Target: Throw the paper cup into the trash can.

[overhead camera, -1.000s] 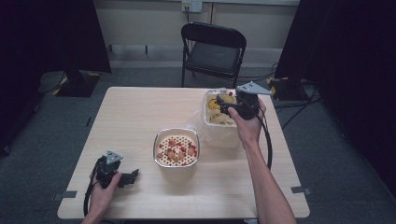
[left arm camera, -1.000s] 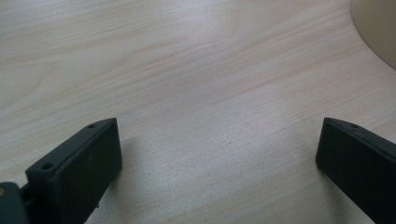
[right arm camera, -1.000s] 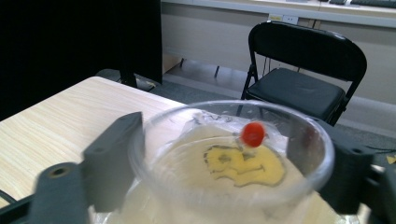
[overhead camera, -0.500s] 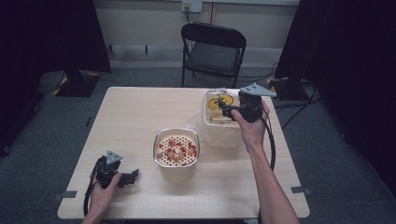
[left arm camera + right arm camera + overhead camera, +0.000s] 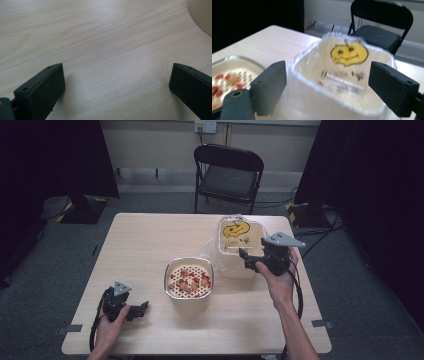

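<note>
Now your right gripper (image 5: 250, 261), jaws spread, is pulling back from the clear smiley-labelled plastic tub (image 5: 239, 237); your left gripper (image 5: 139, 310) is resting open, well left.

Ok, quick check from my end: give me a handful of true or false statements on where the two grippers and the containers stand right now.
1. The left gripper rests on the table with its jaws open and nothing between them. True.
2. The right gripper is clamped on the bowl of red pieces. False: it is open, near the clear tub.
3. The clear tub carries a yellow smiley face. True.
4. The folding chair lies tipped over on the floor. False: it stands upright beyond the table.
5. The bowl sits on the right gripper's side of the tub. False: it is toward the left gripper.
</note>
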The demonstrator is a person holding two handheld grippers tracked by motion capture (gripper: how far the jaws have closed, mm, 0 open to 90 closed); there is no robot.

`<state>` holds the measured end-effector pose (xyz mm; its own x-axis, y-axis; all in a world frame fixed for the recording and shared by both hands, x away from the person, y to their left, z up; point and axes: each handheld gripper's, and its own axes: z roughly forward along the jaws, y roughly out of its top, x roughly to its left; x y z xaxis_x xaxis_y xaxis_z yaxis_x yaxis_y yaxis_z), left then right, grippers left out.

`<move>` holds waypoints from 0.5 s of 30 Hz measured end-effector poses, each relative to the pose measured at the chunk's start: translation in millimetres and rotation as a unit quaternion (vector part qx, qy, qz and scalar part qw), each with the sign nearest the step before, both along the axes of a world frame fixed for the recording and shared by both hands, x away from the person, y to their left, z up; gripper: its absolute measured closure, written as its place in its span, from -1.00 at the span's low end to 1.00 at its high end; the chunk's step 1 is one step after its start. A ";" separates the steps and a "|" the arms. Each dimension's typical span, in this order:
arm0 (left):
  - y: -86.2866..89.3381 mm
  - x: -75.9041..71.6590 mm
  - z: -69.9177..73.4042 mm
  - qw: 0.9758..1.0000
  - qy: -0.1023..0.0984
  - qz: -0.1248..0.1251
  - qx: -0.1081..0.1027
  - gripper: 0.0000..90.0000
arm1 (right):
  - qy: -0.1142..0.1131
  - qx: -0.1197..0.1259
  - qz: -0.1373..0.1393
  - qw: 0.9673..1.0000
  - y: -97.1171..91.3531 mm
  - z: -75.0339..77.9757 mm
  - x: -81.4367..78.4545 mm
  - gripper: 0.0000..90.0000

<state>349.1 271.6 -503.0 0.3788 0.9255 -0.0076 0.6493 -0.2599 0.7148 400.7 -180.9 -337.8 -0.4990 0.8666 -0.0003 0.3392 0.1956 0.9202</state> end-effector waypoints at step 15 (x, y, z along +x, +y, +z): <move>0.1 0.0 0.1 1.000 0.000 0.000 0.001 -1.00 | 0.014 -0.013 -0.010 1.000 -13.6 -41.8 -47.4 -0.68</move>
